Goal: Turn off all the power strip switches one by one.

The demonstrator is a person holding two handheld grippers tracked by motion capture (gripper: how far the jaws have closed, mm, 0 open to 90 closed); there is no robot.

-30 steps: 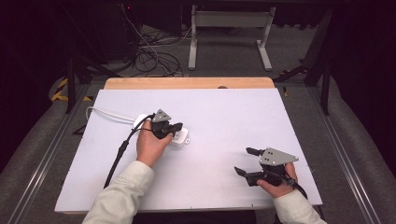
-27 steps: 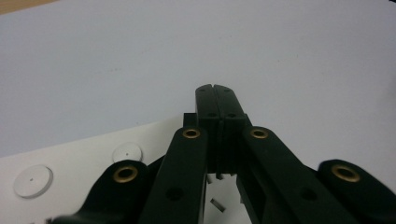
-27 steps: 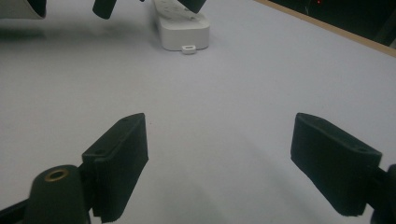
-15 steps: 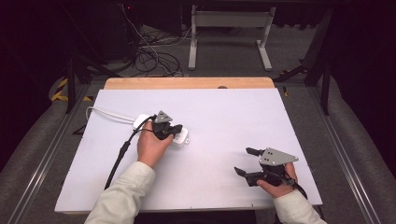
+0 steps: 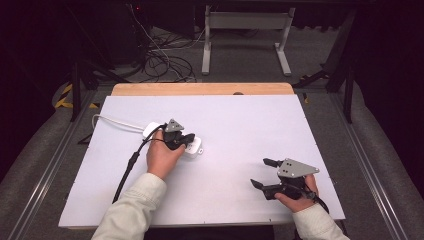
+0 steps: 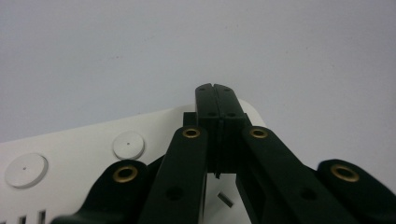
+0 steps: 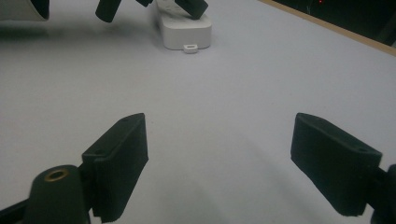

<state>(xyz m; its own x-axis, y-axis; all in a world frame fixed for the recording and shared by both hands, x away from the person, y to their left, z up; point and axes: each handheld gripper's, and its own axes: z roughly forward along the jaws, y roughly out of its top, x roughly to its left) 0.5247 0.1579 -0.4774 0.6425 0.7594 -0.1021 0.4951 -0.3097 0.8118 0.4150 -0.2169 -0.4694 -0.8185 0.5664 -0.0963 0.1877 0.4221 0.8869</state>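
My left gripper [image 5: 186,139] has its jaws pressed together with nothing between them, its tips down on the one white power strip [image 5: 192,148], which lies left of the middle of the table [image 5: 250,120]. A white cord [image 5: 115,121] runs toward the left edge. My right gripper [image 5: 262,174], near the front right corner, is wide apart and holds nothing.

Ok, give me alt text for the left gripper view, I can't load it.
The left gripper, jaws shut together with nothing between them, rests over the end of a white power strip. The strip lies on a white table.
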